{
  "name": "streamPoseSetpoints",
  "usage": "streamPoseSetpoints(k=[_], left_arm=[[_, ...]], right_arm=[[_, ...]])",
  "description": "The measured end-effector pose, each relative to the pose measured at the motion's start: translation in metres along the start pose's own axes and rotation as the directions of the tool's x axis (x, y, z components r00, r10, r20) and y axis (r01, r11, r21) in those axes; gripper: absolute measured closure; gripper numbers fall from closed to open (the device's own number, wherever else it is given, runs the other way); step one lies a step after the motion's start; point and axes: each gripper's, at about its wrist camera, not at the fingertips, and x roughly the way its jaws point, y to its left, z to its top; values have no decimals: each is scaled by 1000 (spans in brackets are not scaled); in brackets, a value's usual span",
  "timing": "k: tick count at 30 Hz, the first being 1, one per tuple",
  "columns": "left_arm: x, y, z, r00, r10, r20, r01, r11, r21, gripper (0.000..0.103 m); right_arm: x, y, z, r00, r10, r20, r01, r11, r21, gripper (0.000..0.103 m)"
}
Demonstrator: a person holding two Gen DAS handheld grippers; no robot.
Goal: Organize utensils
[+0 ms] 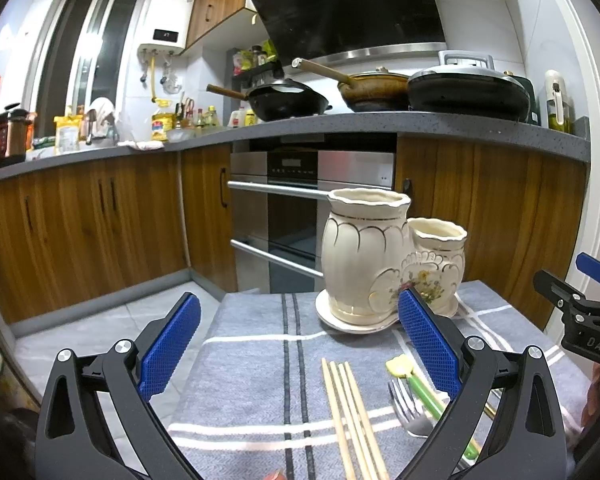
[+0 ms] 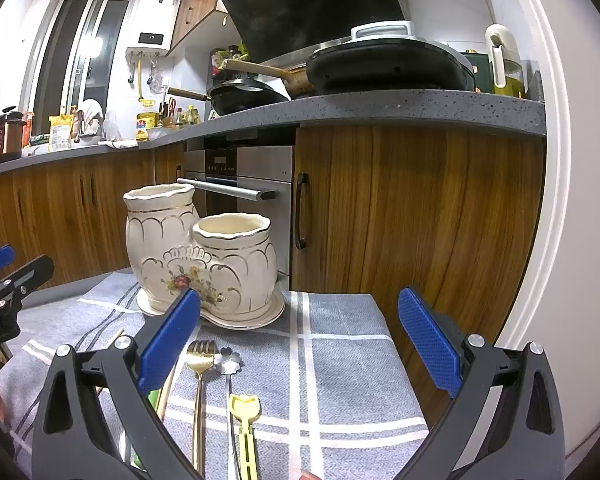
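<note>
- The left gripper [image 1: 300, 344] has its jaws wide and holds nothing; the right gripper [image 2: 300, 344] is the same.
- The wooden chopsticks [image 1: 352, 420], the gold fork [image 2: 199, 376] and the yellow utensil [image 2: 245, 428] lie flat on the grey checked cloth [image 2: 340, 360], in front of the two-pot ceramic holder [image 2: 204, 256].
- To do the pick well, I think one gripper should come down over one handle only, close across its width, then lift it and tilt it upright over an empty pot.

Cream floral holder [image 2: 204, 264], grey striped cloth [image 2: 340, 360], gold fork [image 2: 199, 360], blue-padded gripper [image 2: 300, 344]
</note>
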Motion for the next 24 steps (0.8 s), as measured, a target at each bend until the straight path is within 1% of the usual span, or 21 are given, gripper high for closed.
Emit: streamPoseSetpoints(k=[24], left_arm=[[0,2,0,1000,-2,0,2,1000,-6,5]], right_arm=[[3,1,0,1000,-3,-5,3,1000,-1,5]])
